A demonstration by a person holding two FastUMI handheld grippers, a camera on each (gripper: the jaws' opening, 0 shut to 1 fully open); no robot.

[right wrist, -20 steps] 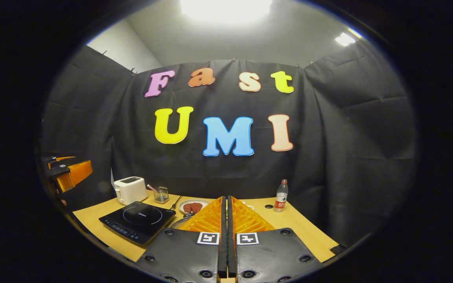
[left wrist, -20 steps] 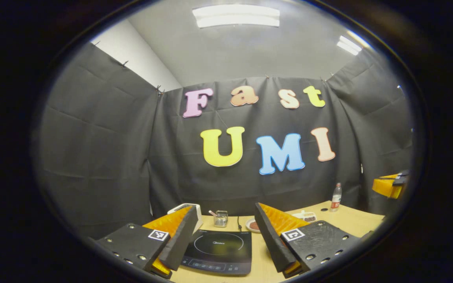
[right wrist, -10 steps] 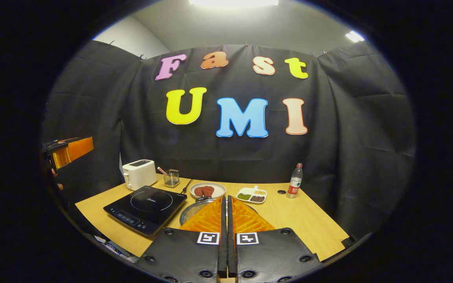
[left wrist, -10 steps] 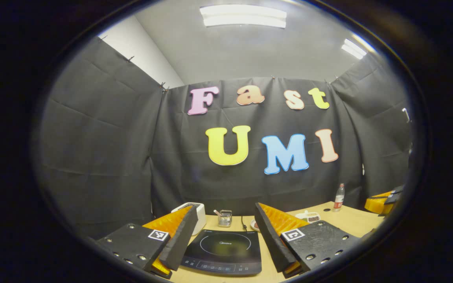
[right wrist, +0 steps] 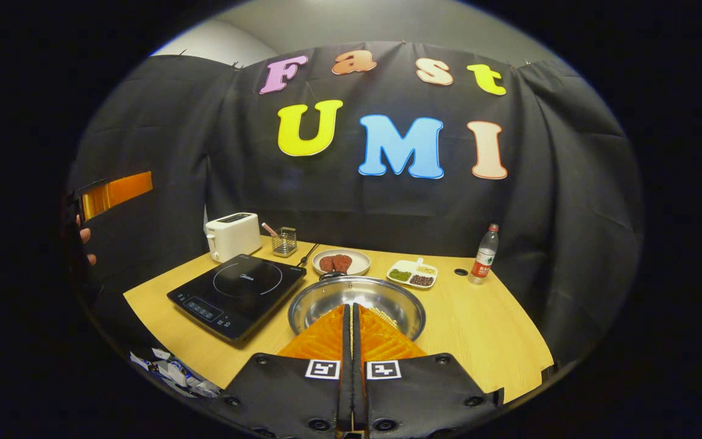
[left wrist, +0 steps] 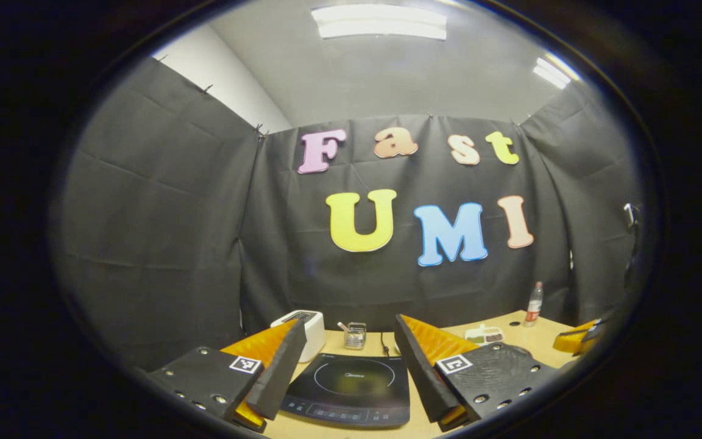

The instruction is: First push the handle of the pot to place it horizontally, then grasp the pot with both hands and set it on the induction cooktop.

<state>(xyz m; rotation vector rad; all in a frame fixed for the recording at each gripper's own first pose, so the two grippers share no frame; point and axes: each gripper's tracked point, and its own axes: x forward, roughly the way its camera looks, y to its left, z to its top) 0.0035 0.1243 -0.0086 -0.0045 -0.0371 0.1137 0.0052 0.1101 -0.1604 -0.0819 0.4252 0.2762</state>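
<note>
Approach before the handle push.
The right gripper (right wrist: 351, 308), fingers pressed together and empty, hangs above the near rim of the pot (right wrist: 357, 305), which sits on the table (right wrist: 479, 341) just right of the induction cooktop (right wrist: 238, 292). The left gripper (left wrist: 348, 360), fingers apart, hovers over the cooktop. Next, judged: reach the far-rim handle (right wrist: 331, 275).

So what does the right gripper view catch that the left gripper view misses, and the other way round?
The right gripper view brings in the steel pot beside the induction cooktop and a plate of red patties, with the right gripper shut in front of the pot. The left gripper view brings in the ceiling lights, high above the open left gripper. Both take in the cooktop, toaster, bottle and table.
</note>
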